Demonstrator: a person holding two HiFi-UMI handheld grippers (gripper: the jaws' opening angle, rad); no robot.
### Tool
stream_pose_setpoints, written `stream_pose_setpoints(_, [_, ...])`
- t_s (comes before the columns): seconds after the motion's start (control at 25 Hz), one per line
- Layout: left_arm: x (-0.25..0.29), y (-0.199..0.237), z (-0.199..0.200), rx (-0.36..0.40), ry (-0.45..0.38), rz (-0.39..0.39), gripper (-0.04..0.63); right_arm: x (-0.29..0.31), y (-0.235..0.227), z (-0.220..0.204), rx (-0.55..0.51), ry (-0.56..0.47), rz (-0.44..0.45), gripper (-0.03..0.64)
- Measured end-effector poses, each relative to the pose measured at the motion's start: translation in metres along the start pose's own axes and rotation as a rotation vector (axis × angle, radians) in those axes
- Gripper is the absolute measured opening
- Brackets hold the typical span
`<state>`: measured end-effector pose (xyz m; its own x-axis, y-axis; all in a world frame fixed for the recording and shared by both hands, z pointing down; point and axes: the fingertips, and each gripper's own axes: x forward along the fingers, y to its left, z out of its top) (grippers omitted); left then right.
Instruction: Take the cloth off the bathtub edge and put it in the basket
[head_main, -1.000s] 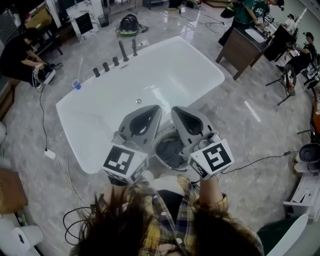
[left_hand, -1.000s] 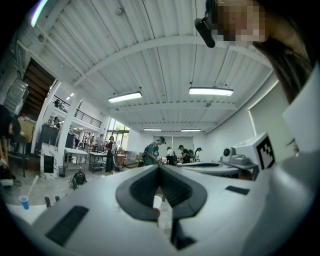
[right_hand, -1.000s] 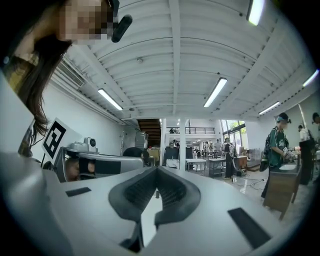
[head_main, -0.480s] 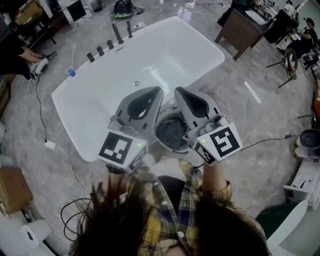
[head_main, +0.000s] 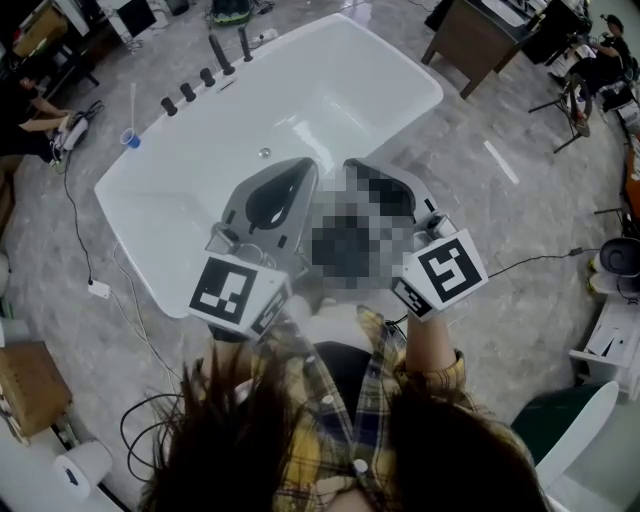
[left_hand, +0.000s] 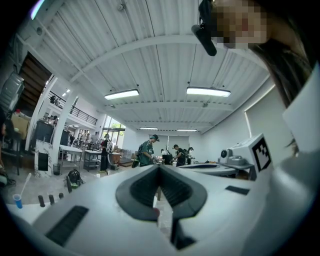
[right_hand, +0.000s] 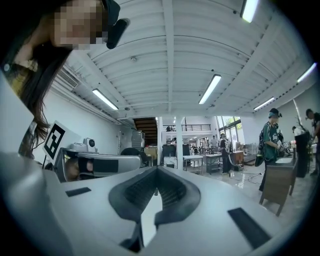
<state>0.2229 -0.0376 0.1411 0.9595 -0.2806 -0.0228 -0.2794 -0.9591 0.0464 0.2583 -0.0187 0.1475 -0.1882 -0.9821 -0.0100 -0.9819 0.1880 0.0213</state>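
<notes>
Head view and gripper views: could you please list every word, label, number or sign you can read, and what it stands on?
No readable words, brands or numbers in any view.
Left marker cube: black-and-white square pattern only, no letters.
Right marker cube: likewise a pattern, no text.
Anything farther off is too small to read.

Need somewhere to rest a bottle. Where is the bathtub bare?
The bathtub basin is bare from the tap handles to its far rim. Crowded: the near edge, where the left gripper and right gripper, both shut, hover side by side.
</notes>
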Motion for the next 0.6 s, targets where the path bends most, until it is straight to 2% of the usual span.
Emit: stream_pose_setpoints(0.6, [-0.0024, 0.0038, -0.0023, -0.002, 0.011, 0.001, 0.018, 0.0042, 0.003, -0.0032, -0.001, 0.008, 0.007, 0.015])
